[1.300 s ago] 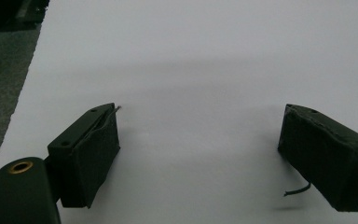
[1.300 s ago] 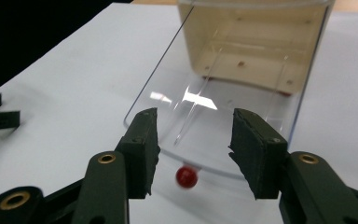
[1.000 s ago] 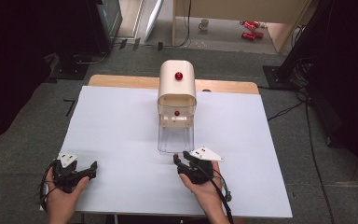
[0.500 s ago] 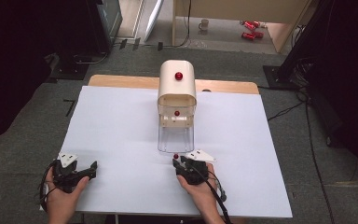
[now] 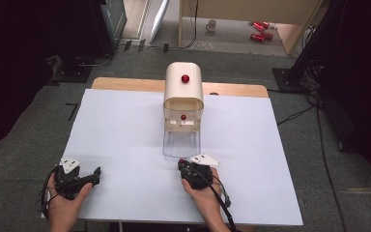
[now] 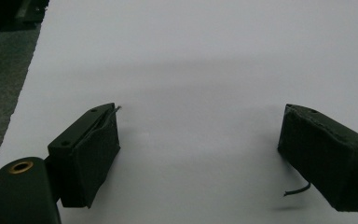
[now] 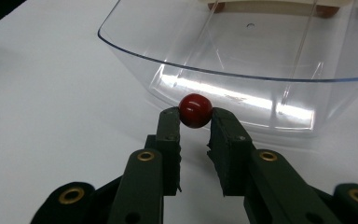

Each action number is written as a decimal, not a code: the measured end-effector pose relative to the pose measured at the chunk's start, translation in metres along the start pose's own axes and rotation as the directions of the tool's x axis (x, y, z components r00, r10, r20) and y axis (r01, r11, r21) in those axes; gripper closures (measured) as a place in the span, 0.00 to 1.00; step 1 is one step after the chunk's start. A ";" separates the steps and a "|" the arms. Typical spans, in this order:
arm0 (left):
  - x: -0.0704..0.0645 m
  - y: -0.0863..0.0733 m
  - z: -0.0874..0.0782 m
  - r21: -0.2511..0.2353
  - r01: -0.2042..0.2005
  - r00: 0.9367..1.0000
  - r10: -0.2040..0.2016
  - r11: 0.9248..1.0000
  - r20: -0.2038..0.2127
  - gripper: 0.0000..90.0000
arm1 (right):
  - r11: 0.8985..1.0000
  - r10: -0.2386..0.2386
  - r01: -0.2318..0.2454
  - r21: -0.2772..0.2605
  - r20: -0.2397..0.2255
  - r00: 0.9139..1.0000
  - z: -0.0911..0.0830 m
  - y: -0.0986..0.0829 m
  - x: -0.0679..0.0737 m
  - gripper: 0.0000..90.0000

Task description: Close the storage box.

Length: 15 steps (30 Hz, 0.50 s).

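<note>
A cream cabinet [image 5: 183, 92] stands at the table's middle back, with a red knob [image 5: 185, 78] on top and another [image 5: 183, 117] on its front. Its clear plastic drawer [image 5: 181, 142] [image 7: 242, 51] is drawn out toward me. A small red ball [image 7: 195, 110] sits against the drawer's front wall, like its knob. My right gripper [image 7: 195, 120] [image 5: 180, 164] is shut on this ball, one jaw on each side. At the front left my left gripper [image 5: 94, 175] [image 6: 198, 149] stands open low over the white table, nothing between its jaws.
The white table top [image 5: 125, 130] runs wide on both sides of the cabinet, with a wooden strip [image 5: 125, 84] at its far edge. Dark floor, cables and stands [image 5: 294, 72] surround the table.
My right gripper has shifted slightly left and toward me at the drawer's front. The left gripper has stayed where it was.
</note>
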<state>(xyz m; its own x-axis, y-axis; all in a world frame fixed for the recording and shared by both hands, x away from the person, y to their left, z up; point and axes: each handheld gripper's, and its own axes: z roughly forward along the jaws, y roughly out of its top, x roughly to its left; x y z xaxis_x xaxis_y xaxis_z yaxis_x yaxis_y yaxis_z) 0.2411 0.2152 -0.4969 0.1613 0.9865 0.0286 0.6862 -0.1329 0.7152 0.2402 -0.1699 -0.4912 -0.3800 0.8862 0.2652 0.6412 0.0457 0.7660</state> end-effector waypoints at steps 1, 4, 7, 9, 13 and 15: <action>0.000 0.000 0.000 0.000 0.000 1.000 0.000 1.000 0.000 0.14 | 1.000 0.003 -0.003 -0.002 -0.002 1.000 -0.001 0.001 0.000 0.83; 0.000 0.000 0.000 0.000 0.000 1.000 0.000 1.000 0.000 0.14 | 1.000 0.002 -0.002 -0.012 -0.004 1.000 -0.003 0.004 0.000 0.83; 0.000 0.000 0.000 0.000 0.000 1.000 0.000 1.000 0.000 0.14 | 1.000 0.000 0.000 -0.019 -0.005 1.000 -0.005 0.008 0.000 0.83; 0.000 0.000 0.000 0.000 0.000 1.000 0.000 1.000 0.000 0.14 | 1.000 -0.005 0.005 -0.027 -0.003 1.000 -0.006 0.012 -0.001 0.83; 0.000 0.000 0.000 0.000 0.000 1.000 0.000 1.000 0.000 0.14 | 0.999 -0.005 0.005 -0.035 0.000 1.000 -0.006 0.016 -0.002 0.83; 0.000 0.000 0.000 0.000 0.000 1.000 0.000 1.000 0.000 0.14 | 0.999 -0.002 0.002 -0.039 0.001 1.000 -0.006 0.020 -0.003 0.84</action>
<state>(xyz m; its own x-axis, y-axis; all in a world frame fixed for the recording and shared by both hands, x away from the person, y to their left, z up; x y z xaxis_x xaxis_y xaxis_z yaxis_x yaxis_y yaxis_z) 0.2411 0.2152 -0.4969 0.1615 0.9864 0.0291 0.6862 -0.1334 0.7151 0.2502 -0.1743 -0.4738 -0.3807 0.8866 0.2627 0.6136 0.0296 0.7891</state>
